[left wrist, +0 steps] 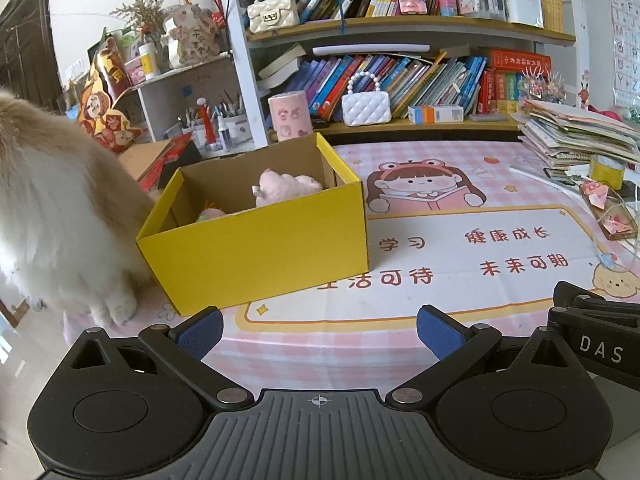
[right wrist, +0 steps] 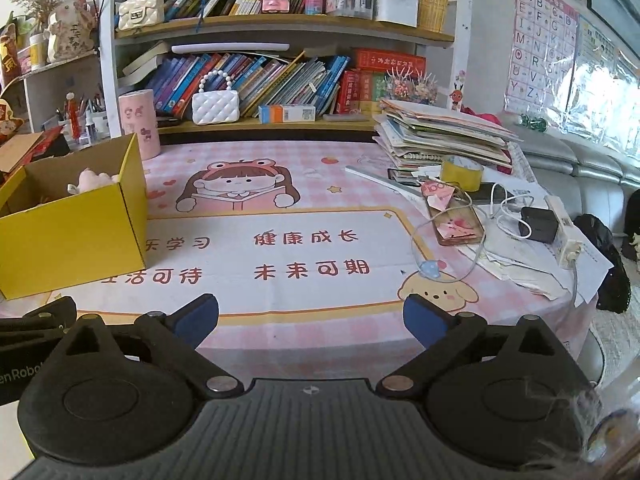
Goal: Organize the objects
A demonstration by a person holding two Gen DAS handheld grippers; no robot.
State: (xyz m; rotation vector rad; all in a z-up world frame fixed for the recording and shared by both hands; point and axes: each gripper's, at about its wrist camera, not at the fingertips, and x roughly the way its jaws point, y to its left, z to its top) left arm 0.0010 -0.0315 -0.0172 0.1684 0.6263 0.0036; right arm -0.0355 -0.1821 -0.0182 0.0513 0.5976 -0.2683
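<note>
A yellow cardboard box (left wrist: 256,248) stands open on the pink patterned table mat (left wrist: 460,248). Inside it lies a pink plush toy (left wrist: 284,186) and another small soft thing at the box's left. In the right wrist view the same box (right wrist: 76,232) sits at the left edge with the plush (right wrist: 92,180) showing above its rim. My left gripper (left wrist: 318,330) hangs open near the table's front edge, just in front of the box, nothing between its blue pads. My right gripper (right wrist: 310,316) is open too, over bare mat to the right of the box.
A fluffy cream cat (left wrist: 60,220) stands against the box's left side. A pink cylinder (right wrist: 138,124) stands behind the box. To the right lie a paper stack (right wrist: 444,136), a yellow tape roll (right wrist: 462,172), cables, a charger (right wrist: 538,224) and a power strip. Bookshelves line the back.
</note>
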